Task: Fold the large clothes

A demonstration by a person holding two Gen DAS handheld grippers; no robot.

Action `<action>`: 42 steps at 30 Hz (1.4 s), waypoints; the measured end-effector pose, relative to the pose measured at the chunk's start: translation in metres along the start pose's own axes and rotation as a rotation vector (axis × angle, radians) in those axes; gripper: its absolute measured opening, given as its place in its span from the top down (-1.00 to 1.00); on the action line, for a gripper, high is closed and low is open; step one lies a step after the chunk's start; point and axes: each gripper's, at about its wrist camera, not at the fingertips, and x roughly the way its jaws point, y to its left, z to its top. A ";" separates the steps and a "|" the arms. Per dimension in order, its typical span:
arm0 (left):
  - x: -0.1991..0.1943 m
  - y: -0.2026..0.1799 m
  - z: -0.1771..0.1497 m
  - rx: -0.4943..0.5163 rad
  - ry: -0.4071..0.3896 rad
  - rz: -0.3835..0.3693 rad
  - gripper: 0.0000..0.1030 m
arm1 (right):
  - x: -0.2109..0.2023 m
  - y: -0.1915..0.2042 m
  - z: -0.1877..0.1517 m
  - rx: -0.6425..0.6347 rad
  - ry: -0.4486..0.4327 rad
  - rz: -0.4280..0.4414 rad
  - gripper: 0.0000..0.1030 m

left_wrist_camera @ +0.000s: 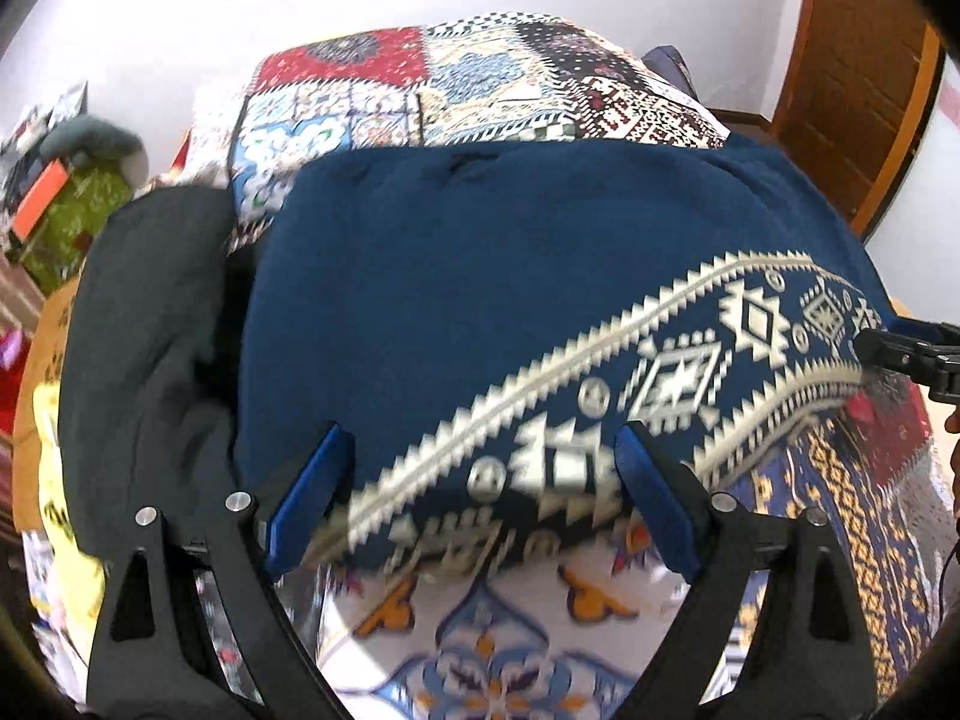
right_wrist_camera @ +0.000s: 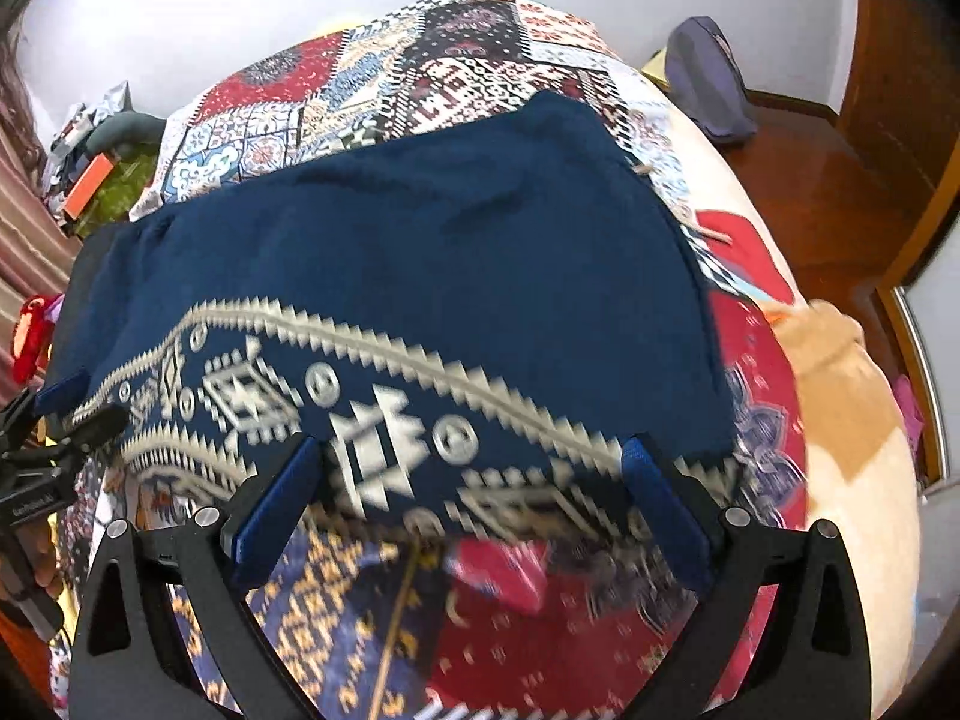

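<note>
A navy blue garment [left_wrist_camera: 456, 276] with a cream geometric band [left_wrist_camera: 600, 396] lies spread on a patchwork bed cover [left_wrist_camera: 420, 84]. My left gripper [left_wrist_camera: 480, 498] is open, its blue pads wide apart astride the garment's near edge, with no cloth pinched. In the right wrist view the same garment [right_wrist_camera: 420, 240] and its band [right_wrist_camera: 372, 414] fill the middle. My right gripper [right_wrist_camera: 474, 498] is also open, its pads on either side of the near hem. Each gripper shows at the edge of the other's view: the right one [left_wrist_camera: 918, 354], the left one [right_wrist_camera: 54, 420].
A dark grey garment [left_wrist_camera: 144, 360] lies left of the blue one, over yellow cloth [left_wrist_camera: 54, 450]. The patterned cover [right_wrist_camera: 372, 78] runs to a white wall. A wooden door [left_wrist_camera: 858, 90] and wood floor [right_wrist_camera: 810, 180] are at right. A tan cloth [right_wrist_camera: 840, 372] hangs off the bed's right side.
</note>
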 end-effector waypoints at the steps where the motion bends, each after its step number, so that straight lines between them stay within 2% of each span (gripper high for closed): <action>1: -0.004 0.005 -0.007 -0.018 0.006 -0.008 -0.77 | -0.003 -0.001 -0.003 0.009 0.011 0.002 -0.93; 4: -0.013 0.015 -0.024 -0.059 0.021 0.004 -0.77 | -0.009 0.001 -0.008 0.008 0.017 0.021 -0.93; 6: -0.016 0.026 -0.037 -0.116 0.039 -0.016 -0.77 | -0.013 0.004 -0.010 0.001 0.006 0.031 -0.93; 10: -0.015 0.053 -0.059 -0.280 0.085 -0.135 -0.77 | -0.021 0.010 -0.012 -0.002 -0.016 0.054 -0.93; 12: -0.011 0.060 -0.067 -0.347 0.119 -0.220 -0.76 | -0.023 0.013 -0.013 -0.006 -0.024 0.056 -0.93; 15: -0.006 0.063 -0.075 -0.421 0.108 -0.328 -0.76 | -0.022 0.017 -0.014 -0.015 -0.030 0.057 -0.93; 22: 0.021 0.069 -0.057 -0.568 0.066 -0.480 -0.75 | -0.012 0.021 -0.018 -0.038 -0.013 0.058 -0.93; 24: 0.026 0.071 -0.047 -0.590 0.045 -0.511 -0.68 | -0.010 0.020 -0.018 -0.037 -0.009 0.058 -0.93; 27: 0.039 0.072 -0.033 -0.621 0.031 -0.530 -0.62 | -0.005 0.017 -0.017 -0.025 -0.003 0.055 -0.93; 31: 0.062 0.078 -0.026 -0.711 0.001 -0.575 -0.57 | -0.001 0.013 -0.016 0.004 0.000 0.065 -0.93; 32: 0.064 0.079 -0.025 -0.719 -0.011 -0.576 -0.44 | -0.001 0.012 -0.016 0.010 0.000 0.066 -0.93; 33: 0.066 0.078 -0.022 -0.718 -0.017 -0.570 -0.20 | -0.001 0.012 -0.016 0.011 0.000 0.066 -0.93; 34: 0.069 0.075 -0.019 -0.717 -0.013 -0.555 -0.08 | 0.000 0.012 -0.016 0.012 0.000 0.065 -0.93; 36: 0.068 0.070 -0.014 -0.710 -0.012 -0.543 0.36 | 0.000 0.012 -0.016 0.012 0.003 0.058 -0.93; 37: 0.062 0.064 -0.010 -0.698 -0.014 -0.506 0.39 | -0.001 0.012 -0.015 0.011 0.004 0.053 -0.93; 39: 0.049 0.052 0.002 -0.630 -0.037 -0.418 0.65 | -0.006 0.013 -0.014 0.006 -0.002 0.044 -0.93; 41: 0.026 0.039 0.017 -0.541 -0.082 -0.323 0.77 | -0.013 0.014 -0.013 -0.002 -0.016 0.030 -0.93; 42: 0.016 0.037 0.023 -0.522 -0.107 -0.302 0.84 | -0.019 0.014 -0.011 -0.004 -0.026 0.023 -0.93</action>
